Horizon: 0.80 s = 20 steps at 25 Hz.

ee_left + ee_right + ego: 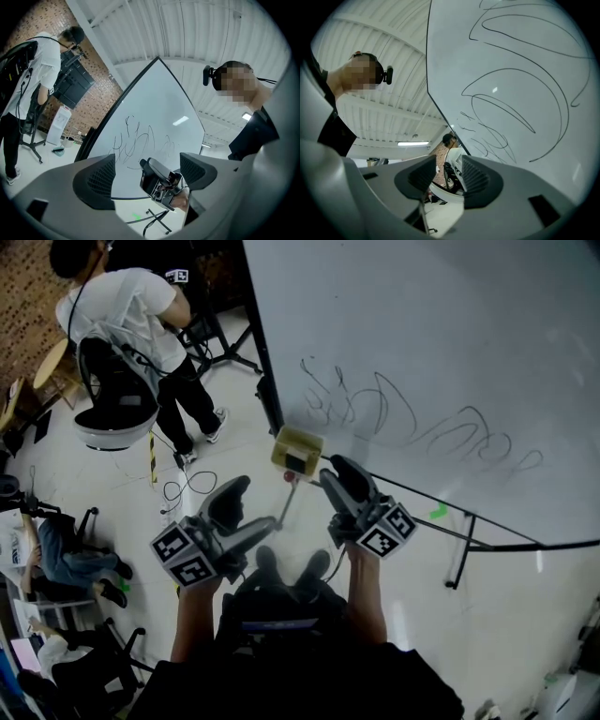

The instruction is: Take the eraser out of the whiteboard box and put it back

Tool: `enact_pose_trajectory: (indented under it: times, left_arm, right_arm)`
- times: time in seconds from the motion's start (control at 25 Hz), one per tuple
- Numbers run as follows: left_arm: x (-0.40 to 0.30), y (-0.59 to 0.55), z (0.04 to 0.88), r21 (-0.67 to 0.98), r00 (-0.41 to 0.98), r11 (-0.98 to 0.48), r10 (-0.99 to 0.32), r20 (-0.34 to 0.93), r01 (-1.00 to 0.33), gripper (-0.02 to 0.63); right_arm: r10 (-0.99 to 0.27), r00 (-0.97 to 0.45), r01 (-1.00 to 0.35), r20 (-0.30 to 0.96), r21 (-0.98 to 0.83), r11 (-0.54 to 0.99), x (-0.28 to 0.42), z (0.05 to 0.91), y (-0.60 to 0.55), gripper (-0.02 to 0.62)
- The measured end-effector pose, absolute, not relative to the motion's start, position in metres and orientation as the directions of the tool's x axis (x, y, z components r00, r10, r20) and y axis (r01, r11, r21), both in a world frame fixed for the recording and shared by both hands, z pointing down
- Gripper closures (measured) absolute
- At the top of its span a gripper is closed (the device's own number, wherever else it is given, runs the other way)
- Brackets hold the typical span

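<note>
Eraser [300,463]: seemingly the dark block in the squarish pale-yellow whiteboard box [286,439] at the whiteboard's [422,352] lower left corner, too small to read its long axis. Only the head view shows it. The left gripper [258,503] view frames the right gripper [336,471] between wide-open, ribbed black jaws. The right gripper view shows its jaws moderately apart and empty, beside the glossy, scribbled whiteboard.

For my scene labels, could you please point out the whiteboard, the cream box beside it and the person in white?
whiteboard [441,324]: head view, bare upper surface.
cream box [295,442]: head view, its pale upper face.
person in white [122,301]: head view, back of the shirt.
</note>
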State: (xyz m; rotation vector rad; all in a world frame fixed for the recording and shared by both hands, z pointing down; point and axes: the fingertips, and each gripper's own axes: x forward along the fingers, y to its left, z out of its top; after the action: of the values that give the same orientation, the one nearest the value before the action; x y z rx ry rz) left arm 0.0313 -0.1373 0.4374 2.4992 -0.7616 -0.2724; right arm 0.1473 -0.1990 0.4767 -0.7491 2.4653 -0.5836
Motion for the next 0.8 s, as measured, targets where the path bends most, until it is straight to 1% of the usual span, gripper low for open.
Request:
enact_pose_trajectory:
  times: [0.12,0.4,0.52,0.8]
  left_arm:
    - [0.029,-0.131,0.437,0.522,0.826,-0.719,-0.562,-0.048,-0.459,0.178]
    - [0.012,-0.112,0.424,0.504,0.848,-0.766,-0.517,-0.116,-0.398,0.176]
    - [-0.010,-0.098,0.419,0.505,0.851,-0.779,-0.504,-0.150,-0.372,0.178]
    - [-0.069,-0.054,0.419,0.517,0.862,-0.800,-0.463,-0.208,-0.305,0.178]
  right_arm:
    - [-0.590,-0.724,-0.379,-0.356,-0.509,0.773,0.146,0.468,-0.190,0.410]
    - [-0.610,-0.689,-0.421,-0.393,-0.468,0.777,0.144,0.438,-0.165,0.422]
    - [-0.615,-0.676,-0.437,-0.406,-0.450,0.779,0.128,0.423,-0.147,0.422]
    - [-0.648,-0.655,-0.507,-0.387,-0.411,0.758,0.073,0.408,-0.087,0.425]
